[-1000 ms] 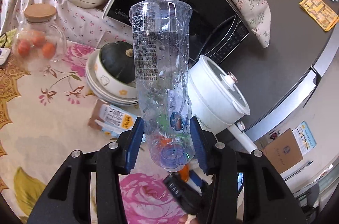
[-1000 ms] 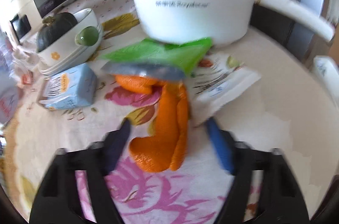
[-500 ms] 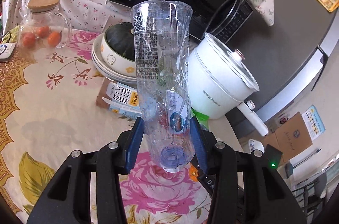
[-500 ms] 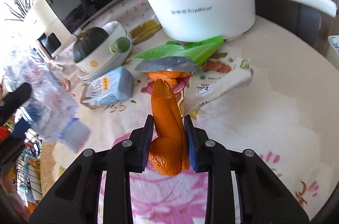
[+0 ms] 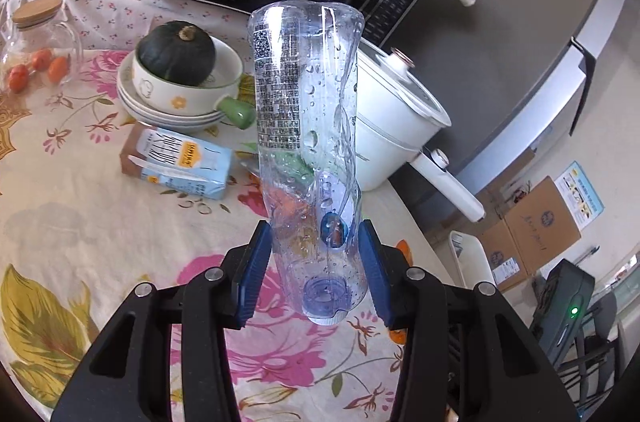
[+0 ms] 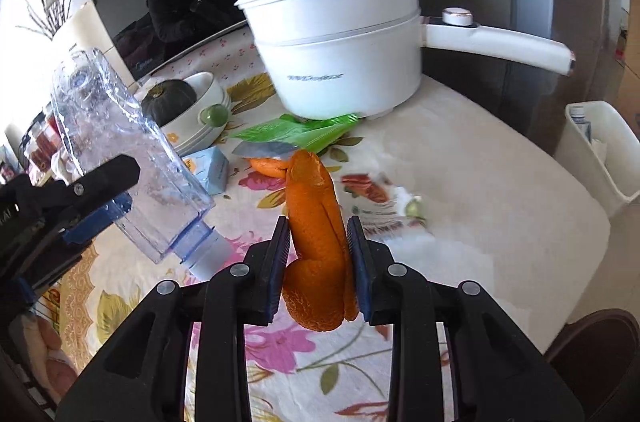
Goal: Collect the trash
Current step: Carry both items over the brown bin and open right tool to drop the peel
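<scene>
Both claws are loaded. Right claw point(image 6: 319, 254) has its blue pads pressed against a long curl of orange peel point(image 6: 316, 222), which stands up between them, lifted clear of the flowered tablecloth point(image 6: 480, 182); its jaws have just been closing, with the peel between them, and the gap is now narrow. Left claw point(image 5: 316, 274) is clamped about halfway open on a clear, crumpled plastic bottle point(image 5: 306, 126), gripping it near the neck with the cap end toward the camera and the base pointing away; drops of water cling to its inside. In the right-hand view this bottle hangs off to the left, above the table. More litter lies on the cloth in front of the white pot point(image 6: 340, 54): a green wrapper point(image 6: 296, 134), another bit of peel point(image 6: 268, 166), a printed packet point(image 6: 380, 206) and a small blue carton point(image 5: 180, 162). A white bin point(image 6: 600, 150) stands just past the table's right edge.
</scene>
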Demonstrator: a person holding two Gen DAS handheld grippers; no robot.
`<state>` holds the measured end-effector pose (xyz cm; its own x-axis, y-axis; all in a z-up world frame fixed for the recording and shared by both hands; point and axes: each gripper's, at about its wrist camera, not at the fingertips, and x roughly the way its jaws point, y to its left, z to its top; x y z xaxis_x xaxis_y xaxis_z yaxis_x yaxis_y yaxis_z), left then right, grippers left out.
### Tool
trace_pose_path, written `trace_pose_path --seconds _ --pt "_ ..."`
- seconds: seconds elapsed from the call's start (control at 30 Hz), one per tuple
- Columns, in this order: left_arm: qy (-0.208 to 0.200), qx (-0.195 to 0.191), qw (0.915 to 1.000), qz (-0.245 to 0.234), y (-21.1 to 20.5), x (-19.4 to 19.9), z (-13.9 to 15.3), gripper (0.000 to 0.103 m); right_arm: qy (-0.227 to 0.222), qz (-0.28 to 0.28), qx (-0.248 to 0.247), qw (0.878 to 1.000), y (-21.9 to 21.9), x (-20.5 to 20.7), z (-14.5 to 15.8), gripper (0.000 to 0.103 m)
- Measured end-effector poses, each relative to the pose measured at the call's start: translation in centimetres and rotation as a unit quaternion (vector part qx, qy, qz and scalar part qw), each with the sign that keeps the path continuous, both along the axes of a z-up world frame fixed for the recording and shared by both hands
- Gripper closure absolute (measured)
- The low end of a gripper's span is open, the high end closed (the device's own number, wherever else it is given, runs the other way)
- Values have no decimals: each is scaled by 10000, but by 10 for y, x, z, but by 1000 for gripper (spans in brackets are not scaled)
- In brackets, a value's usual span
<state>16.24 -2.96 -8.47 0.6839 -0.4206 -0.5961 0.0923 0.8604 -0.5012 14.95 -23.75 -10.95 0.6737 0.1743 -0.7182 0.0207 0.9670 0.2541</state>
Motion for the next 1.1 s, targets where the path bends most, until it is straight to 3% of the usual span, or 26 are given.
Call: trace_pose_path --seconds 0.63,1.1 --pt "34 33 9954 -957 -94 -22 -8 58 -73 -986 -352 9945 -90 -43 15 74" --pt "136 -7 9836 -1798 -172 -48 -20 58 63 -1821 -520 9819 -166 -88 19 75"
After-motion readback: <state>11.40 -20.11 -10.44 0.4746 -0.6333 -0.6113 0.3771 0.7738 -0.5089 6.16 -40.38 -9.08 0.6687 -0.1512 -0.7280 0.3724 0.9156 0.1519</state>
